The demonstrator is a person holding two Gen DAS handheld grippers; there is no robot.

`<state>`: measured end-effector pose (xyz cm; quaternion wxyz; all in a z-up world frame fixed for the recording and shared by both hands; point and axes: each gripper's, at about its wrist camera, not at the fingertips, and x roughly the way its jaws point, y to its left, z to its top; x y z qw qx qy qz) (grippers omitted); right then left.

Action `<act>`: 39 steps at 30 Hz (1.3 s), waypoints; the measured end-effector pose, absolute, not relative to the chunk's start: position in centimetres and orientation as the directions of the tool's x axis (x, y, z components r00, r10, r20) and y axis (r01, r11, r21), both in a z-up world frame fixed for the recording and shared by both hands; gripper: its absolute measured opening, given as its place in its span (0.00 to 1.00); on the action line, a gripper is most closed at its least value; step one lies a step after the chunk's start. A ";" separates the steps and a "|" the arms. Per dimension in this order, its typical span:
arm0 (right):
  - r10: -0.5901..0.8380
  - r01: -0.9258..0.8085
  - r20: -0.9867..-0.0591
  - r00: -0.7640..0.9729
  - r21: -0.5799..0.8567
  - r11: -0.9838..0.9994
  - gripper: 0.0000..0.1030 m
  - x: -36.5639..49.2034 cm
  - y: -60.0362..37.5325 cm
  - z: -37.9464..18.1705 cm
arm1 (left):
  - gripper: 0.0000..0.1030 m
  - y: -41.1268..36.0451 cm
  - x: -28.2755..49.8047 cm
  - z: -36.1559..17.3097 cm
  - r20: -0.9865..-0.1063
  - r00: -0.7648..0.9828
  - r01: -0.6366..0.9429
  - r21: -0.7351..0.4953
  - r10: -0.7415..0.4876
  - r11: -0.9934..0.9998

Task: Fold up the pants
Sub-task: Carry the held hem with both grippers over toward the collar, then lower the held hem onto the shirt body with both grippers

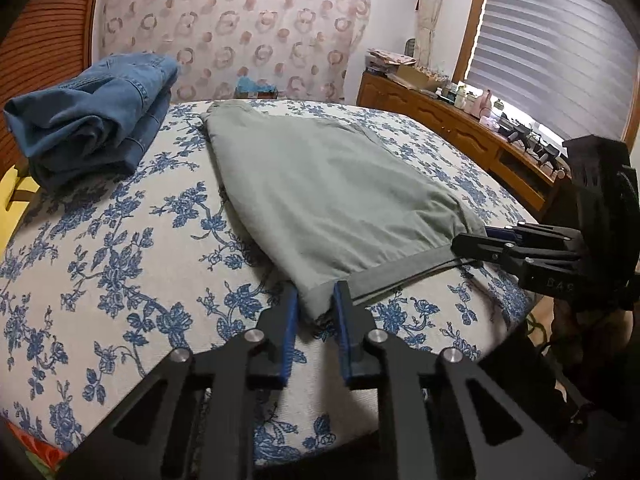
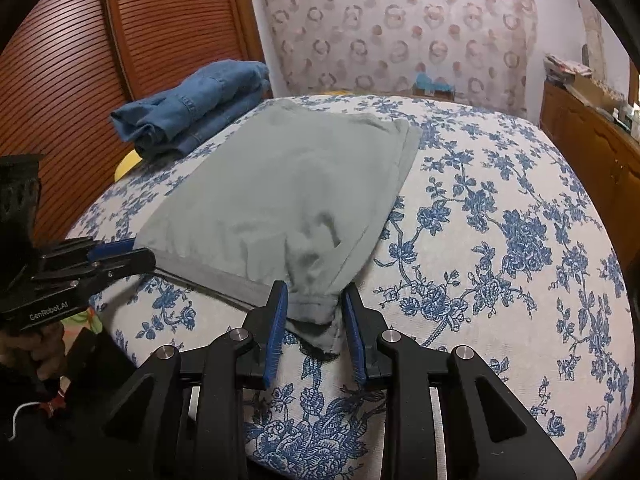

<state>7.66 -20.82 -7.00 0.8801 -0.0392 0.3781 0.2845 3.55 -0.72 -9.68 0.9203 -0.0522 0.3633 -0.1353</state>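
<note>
Grey pants held at both near corners on the floral bed.
The grey pants (image 1: 320,192) lay folded flat on the bed cover (image 1: 120,260). The left gripper (image 1: 316,300) pinched the near left corner; the right gripper (image 2: 314,304) clamped the bunched right corner. Folded jeans (image 1: 92,120) sat apart at the far left.

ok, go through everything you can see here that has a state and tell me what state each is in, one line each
Grey-green pants: folded over flat on the bed, near edge gathered at both corners.
Left gripper: jaws closed on the pants' near left corner.
Right gripper: jaws around the near right corner, which is bunched between the pads.
Blue jeans: folded, lying at the far left of the bed.
Window blind: lowered.
</note>
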 end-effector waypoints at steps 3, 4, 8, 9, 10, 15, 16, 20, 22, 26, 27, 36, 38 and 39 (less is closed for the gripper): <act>0.478 -0.544 -0.676 0.561 0.134 0.828 0.11 7.5 -20.6 -6.7 | 0.07 -0.5 3.3 -9.2 -0.639 0.708 0.225 -0.202 -0.302 0.953; 0.482 -0.549 -0.672 0.562 0.133 0.825 0.09 7.4 -20.6 -6.6 | 0.07 -0.5 3.1 -8.9 -0.631 0.714 0.226 -0.203 -0.304 0.953; 0.506 -0.564 -0.643 0.575 0.136 0.814 0.08 7.0 -20.6 -5.6 | 0.07 -0.3 2.8 -7.6 -0.603 0.737 0.227 -0.206 -0.306 0.952; 0.518 -0.572 -0.633 0.576 0.141 0.808 0.08 6.8 -20.7 -5.2 | 0.07 -0.2 2.8 -7.3 -0.600 0.741 0.223 -0.203 -0.302 0.953; 0.524 -0.577 -0.628 0.575 0.143 0.804 0.08 6.8 -20.6 -4.9 | 0.07 -0.2 2.9 -7.0 -0.601 0.742 0.223 -0.198 -0.298 0.955; 0.546 -0.586 -0.611 0.573 0.160 0.795 0.08 6.4 -20.8 -3.8 | 0.07 0.3 2.6 -6.0 -0.577 0.758 0.226 -0.204 -0.304 0.952; 0.548 -0.586 -0.609 0.574 0.162 0.794 0.08 6.3 -20.9 -3.6 | 0.07 0.3 2.6 -5.8 -0.572 0.761 0.228 -0.206 -0.306 0.952; 0.555 -0.592 -0.600 0.576 0.161 0.789 0.08 5.9 -20.9 -2.8 | 0.07 0.5 2.1 -4.6 -0.547 0.776 0.240 -0.207 -0.315 0.949; 0.555 -0.597 -0.594 0.582 0.153 0.788 0.08 5.6 -21.0 -2.3 | 0.07 0.4 1.8 -3.8 -0.530 0.786 0.250 -0.199 -0.318 0.948; 0.561 -0.603 -0.577 0.593 0.143 0.785 0.08 5.0 -21.2 -1.1 | 0.07 0.4 1.4 -2.7 -0.507 0.800 0.258 -0.191 -0.320 0.947; 0.564 -0.605 -0.573 0.595 0.143 0.784 0.08 4.9 -21.2 -0.9 | 0.07 0.4 1.3 -2.5 -0.503 0.803 0.258 -0.192 -0.320 0.947; 0.584 -0.618 -0.528 0.616 0.136 0.775 0.08 3.7 -21.6 1.4 | 0.07 0.5 0.1 -0.3 -0.455 0.830 0.269 -0.179 -0.322 0.946; 0.587 -0.621 -0.522 0.618 0.134 0.773 0.08 3.4 -21.6 1.8 | 0.07 0.4 -0.1 0.2 -0.452 0.832 0.268 -0.177 -0.320 0.947; 0.589 -0.622 -0.519 0.620 0.134 0.772 0.08 3.4 -21.7 1.9 | 0.07 0.4 -0.3 0.4 -0.446 0.836 0.270 -0.175 -0.321 0.947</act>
